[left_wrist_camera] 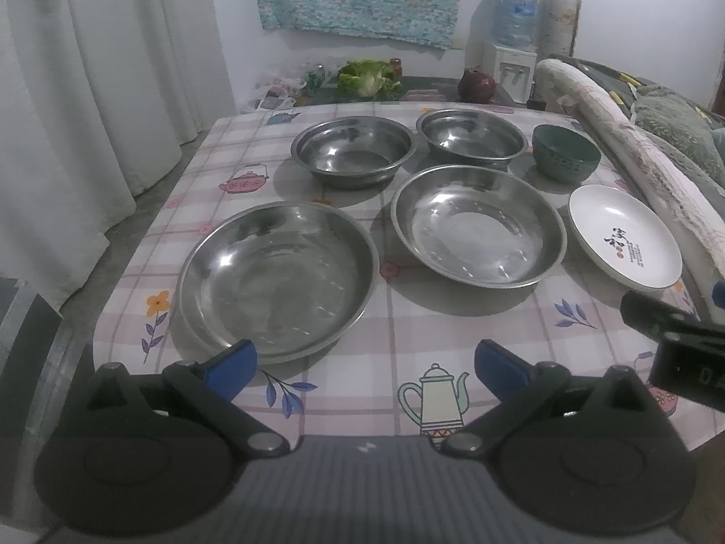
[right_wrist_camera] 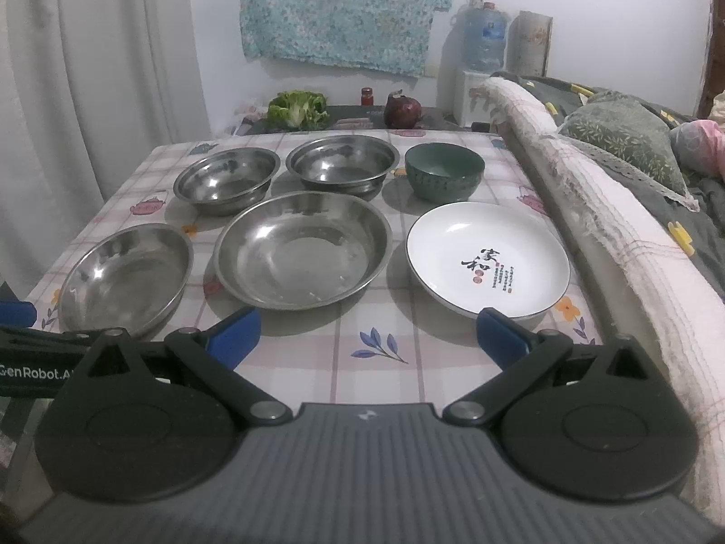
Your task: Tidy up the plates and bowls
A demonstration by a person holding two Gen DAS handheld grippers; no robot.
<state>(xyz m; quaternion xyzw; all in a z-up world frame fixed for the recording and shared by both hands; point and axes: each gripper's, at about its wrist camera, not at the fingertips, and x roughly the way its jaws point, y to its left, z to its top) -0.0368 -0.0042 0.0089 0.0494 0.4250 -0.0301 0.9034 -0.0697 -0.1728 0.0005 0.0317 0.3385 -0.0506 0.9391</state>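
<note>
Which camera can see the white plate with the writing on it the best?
The right wrist view. There the white plate sits close, whole and large, with its writing easy to see. In the left wrist view it lies off to the side, smaller and more slanted, though still whole.

Silver-grey steel everywhere: the big steel plate (left_wrist_camera: 276, 281) lower left of the left wrist view, its twin steel plate (left_wrist_camera: 478, 226) at centre, and two steel bowls (left_wrist_camera: 353, 149) above. Upper right, the dark green bowl (left_wrist_camera: 565, 152) shows a speckled outside and paler green inside. The white plate (right_wrist_camera: 487, 259) carries black calligraphy with small red marks. Under it all, the tablecloth (left_wrist_camera: 389, 344) runs pink-and-white plaid with teapots, blue leaves and orange flowers. A blue-green mottled cloth (right_wrist_camera: 346, 11) hangs at top centre. Gripper pads (left_wrist_camera: 229, 369) are bright blue.
</note>
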